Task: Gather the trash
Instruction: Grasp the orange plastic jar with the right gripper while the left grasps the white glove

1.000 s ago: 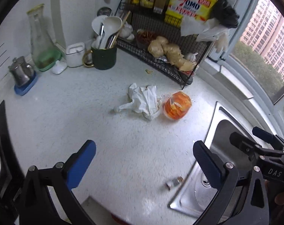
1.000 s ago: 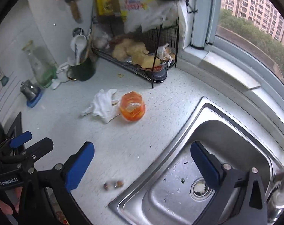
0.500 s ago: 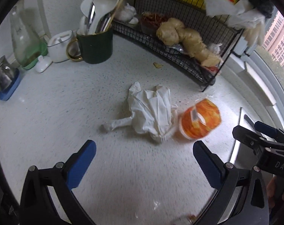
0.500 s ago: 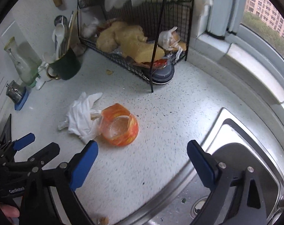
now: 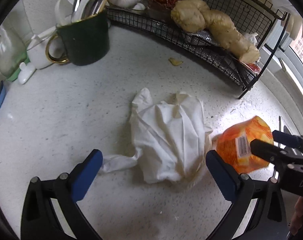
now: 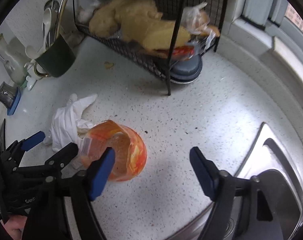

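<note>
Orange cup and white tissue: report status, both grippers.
Left gripper open over white tissue. Right gripper open, jaws just been closing, one finger inside the orange cup, no grip. Cup on its side against tissue. Nothing in the way.

The counter [image 5: 51, 120] is speckled white stone with a slight sheen. On it, the tissue [image 5: 169, 140] is soft, creased white paper; beside it the cup [image 6: 121, 152] is glossy translucent orange plastic. Behind stands a matt black wire rack [image 5: 191, 46]. The sink [image 6: 271, 172] is brushed metal.

sink [image 6: 271, 160]: cut off | ginger [image 6: 135, 24]: blurred | cup's [image 6: 131, 156] label: unreadable
</note>
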`<state>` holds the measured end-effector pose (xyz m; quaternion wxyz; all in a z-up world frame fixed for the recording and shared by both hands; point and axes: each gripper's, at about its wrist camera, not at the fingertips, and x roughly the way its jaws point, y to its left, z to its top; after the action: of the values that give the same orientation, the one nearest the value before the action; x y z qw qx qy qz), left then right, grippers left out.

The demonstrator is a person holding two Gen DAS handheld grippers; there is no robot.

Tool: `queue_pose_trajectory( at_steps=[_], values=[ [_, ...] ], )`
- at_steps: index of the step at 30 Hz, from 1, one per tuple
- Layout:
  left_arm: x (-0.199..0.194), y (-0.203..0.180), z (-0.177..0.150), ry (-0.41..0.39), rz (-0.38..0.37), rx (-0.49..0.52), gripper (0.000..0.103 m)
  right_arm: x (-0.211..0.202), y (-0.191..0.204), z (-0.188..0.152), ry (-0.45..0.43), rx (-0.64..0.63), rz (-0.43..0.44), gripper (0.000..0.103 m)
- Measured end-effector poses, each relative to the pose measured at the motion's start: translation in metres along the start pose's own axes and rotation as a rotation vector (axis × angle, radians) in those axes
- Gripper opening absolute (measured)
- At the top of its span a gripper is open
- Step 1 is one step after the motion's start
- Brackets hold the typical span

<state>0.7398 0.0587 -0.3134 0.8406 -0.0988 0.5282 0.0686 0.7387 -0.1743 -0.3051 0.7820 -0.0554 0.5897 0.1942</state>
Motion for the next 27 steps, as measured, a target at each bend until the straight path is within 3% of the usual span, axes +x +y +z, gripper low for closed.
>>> queue_pose_trajectory(
  at_steps=[5,7,8,9,10,12,18,27],
  values=[
    [0.013,-0.007,0.004,0.015,0.014,0.049,0.070,0.003,0.002,0.002,0.016,-0.033,-0.005,0.039],
    [0.012,-0.014,0.007,0.017,-0.001,0.080,0.046,0.004,0.003,0.002,0.015,-0.042,-0.005,0.033],
    [0.011,-0.016,0.007,0.022,-0.011,0.083,0.041,0.003,0.004,0.002,0.013,-0.046,-0.006,0.022],
    [0.011,-0.018,0.007,0.023,-0.018,0.088,0.028,0.004,0.006,0.003,0.014,-0.050,-0.012,0.017],
    [0.010,-0.020,0.007,0.027,-0.018,0.091,0.022,0.004,0.008,0.001,0.015,-0.052,-0.014,0.011],
    [0.009,-0.022,0.004,0.029,-0.020,0.099,0.012,0.004,0.011,-0.003,0.010,-0.062,-0.015,0.010],
    [-0.008,-0.028,-0.012,0.026,-0.030,0.093,0.009,-0.016,0.012,-0.023,-0.019,-0.069,-0.010,0.006],
    [-0.068,-0.018,-0.060,0.013,-0.052,0.081,0.009,-0.059,0.024,-0.071,-0.039,-0.066,0.008,0.006]
  ],
)
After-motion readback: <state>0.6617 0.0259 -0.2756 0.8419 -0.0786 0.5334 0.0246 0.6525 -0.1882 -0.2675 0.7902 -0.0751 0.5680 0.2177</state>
